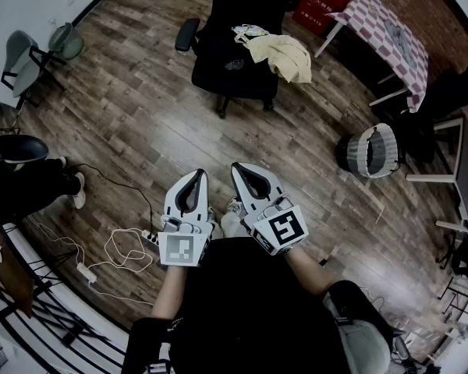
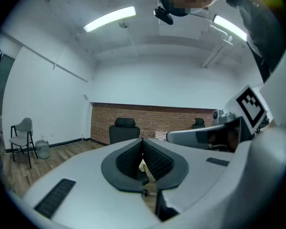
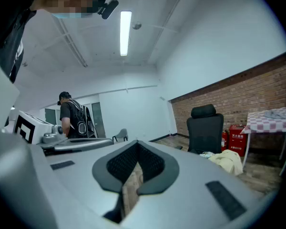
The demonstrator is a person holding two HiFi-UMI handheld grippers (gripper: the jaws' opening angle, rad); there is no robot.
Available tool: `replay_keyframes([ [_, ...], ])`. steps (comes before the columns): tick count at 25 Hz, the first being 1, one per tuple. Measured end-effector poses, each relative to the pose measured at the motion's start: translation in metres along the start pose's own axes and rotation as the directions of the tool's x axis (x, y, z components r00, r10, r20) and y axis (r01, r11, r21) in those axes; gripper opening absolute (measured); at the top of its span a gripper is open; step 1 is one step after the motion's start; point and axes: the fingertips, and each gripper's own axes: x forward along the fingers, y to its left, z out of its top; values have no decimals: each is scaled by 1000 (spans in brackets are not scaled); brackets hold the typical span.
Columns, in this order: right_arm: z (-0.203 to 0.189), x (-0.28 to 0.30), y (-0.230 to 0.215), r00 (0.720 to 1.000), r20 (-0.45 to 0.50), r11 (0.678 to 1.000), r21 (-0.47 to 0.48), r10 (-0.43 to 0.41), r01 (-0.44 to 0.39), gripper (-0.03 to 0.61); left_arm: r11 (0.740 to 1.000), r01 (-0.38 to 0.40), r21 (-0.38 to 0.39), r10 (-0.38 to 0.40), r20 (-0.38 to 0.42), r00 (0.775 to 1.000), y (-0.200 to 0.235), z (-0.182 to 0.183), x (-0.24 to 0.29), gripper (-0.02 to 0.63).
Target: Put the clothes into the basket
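Note:
A yellow garment (image 1: 285,57) (image 3: 227,160) lies draped over the seat of a black office chair (image 1: 234,53) across the room, with a small pale patterned cloth (image 1: 248,32) beside it. The white laundry basket (image 1: 361,162) stands on the floor at the right. A grey garment (image 1: 395,31) rests on the checkered table (image 1: 378,14). My left gripper (image 1: 195,176) (image 2: 143,140) and right gripper (image 1: 240,168) (image 3: 136,143) are side by side close to my body, far from the clothes. Both are shut and hold nothing.
Wood floor spreads between me and the chair. A power strip with white cables (image 1: 121,252) lies at my left. A grey chair (image 1: 19,57) and a small bin (image 1: 66,41) stand far left. A red box (image 1: 321,5) sits by the table. A person (image 3: 71,118) stands in the background.

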Motion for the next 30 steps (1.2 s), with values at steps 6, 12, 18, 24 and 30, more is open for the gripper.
replay_keyframes([
  [6,6,-5,40,1000,9,1000,-12,9,-8,8,999,39,19,-39,4,999,7,8,-28,14],
  [12,12,-7,42,999,37,1000,-8,-27,27,8,997,72,23,-72,19,997,5,13,-29,14],
  [18,17,-26,26,995,68,997,-15,-79,81,9,992,116,51,-117,5,993,-14,21,-8,14],
  [24,21,-55,-5,986,96,990,-19,-139,141,9,980,186,64,-190,53,980,-57,20,14,14],
  [30,19,-78,-38,975,92,979,1,-203,203,9,971,232,50,-234,28,972,-85,10,33,14],
])
